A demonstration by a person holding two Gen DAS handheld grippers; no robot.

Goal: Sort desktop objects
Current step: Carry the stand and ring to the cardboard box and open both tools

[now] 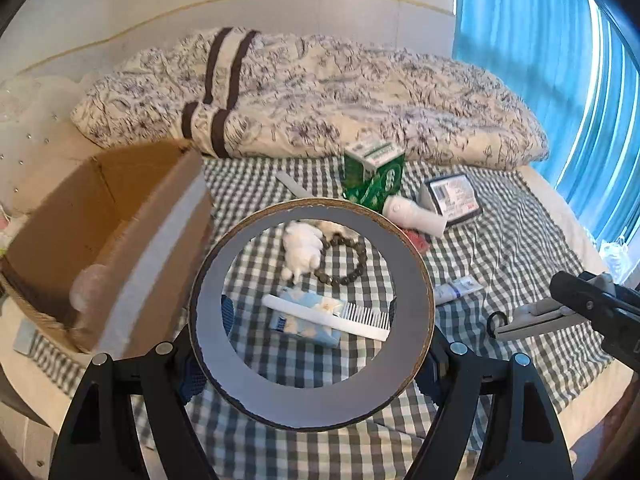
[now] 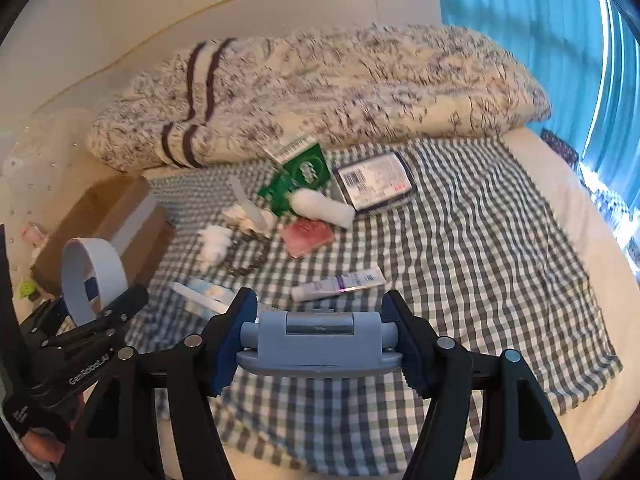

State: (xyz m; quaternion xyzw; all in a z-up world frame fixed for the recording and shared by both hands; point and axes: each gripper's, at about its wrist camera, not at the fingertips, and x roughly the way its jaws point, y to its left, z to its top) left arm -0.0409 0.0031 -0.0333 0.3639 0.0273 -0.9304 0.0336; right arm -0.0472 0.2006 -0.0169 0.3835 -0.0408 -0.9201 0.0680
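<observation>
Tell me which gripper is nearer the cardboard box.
Left. The left gripper, holding the tape roll, sits beside the cardboard box; the right gripper is farther right.

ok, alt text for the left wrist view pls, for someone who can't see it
The left gripper holds a large tape roll upright above a checked cloth, beside an open cardboard box. Through the ring show a white comb and a bead bracelet. The right gripper enters at right, gripping a grey object.

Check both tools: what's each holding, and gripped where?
Left tool clamps a tape roll across its lower rim, one finger on each side. Right tool clamps a grey stapler-like device by its two ends.
</observation>
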